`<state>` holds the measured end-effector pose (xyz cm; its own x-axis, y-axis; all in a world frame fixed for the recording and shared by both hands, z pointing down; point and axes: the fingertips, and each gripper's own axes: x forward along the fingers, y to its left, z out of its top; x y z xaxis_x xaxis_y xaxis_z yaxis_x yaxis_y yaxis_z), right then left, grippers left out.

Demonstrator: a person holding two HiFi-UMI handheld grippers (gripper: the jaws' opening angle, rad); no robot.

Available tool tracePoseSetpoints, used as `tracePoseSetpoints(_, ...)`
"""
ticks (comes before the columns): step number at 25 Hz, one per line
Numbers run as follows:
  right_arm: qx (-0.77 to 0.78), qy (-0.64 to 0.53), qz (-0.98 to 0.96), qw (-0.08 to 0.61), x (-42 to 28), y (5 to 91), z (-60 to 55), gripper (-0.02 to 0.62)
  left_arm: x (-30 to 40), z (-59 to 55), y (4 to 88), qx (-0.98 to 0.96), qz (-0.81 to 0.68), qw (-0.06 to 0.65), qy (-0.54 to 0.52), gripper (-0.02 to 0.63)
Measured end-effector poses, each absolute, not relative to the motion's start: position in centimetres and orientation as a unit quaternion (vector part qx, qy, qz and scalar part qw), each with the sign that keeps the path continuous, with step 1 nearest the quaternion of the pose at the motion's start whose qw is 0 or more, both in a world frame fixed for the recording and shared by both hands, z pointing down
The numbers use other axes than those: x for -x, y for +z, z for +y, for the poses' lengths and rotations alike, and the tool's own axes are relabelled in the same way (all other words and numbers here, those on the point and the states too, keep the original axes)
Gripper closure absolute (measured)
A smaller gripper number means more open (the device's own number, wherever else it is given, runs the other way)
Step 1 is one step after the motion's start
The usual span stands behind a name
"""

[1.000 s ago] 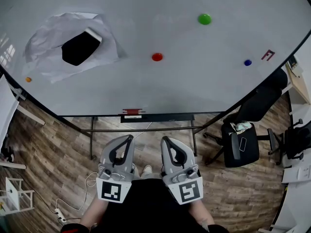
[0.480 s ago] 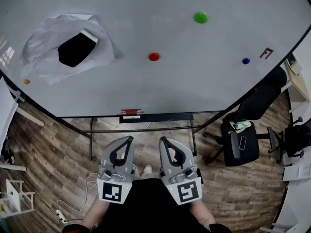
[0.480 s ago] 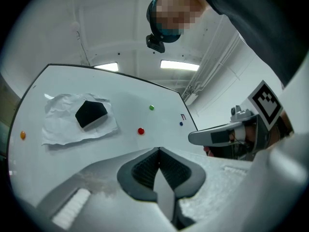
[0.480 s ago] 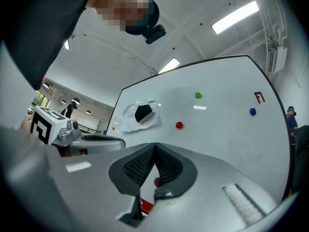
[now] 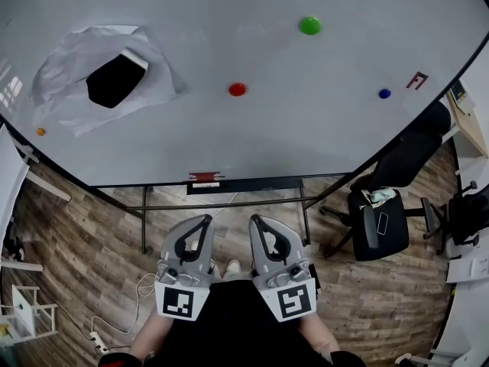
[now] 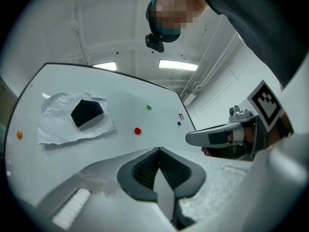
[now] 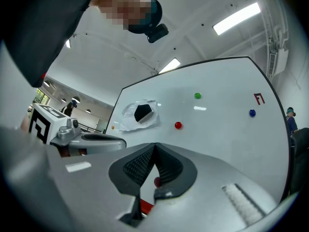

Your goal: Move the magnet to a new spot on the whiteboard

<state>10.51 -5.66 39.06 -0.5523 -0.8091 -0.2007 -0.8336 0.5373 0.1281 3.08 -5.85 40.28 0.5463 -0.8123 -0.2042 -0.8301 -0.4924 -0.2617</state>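
Red round magnet clings to the white whiteboard, well ahead of the left gripper and right gripper, both closed and empty. It is likely light, rigid and slick, so pinch its rim.

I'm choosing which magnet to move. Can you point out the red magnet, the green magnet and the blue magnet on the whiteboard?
red magnet (image 5: 237,89): head view, middle of its cap.
green magnet (image 5: 309,25): head view, middle of its cap.
blue magnet (image 5: 384,93): head view, middle of its cap.
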Motion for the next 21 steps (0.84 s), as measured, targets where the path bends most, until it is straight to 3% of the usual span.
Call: tracePoseSetpoints(21,0.473,0.102,0.874,0.051,-11.15,39.41,-5.78,0.597,-3.14,-6.14,40.68,0.863,0.479,0.161,0.028,0.604)
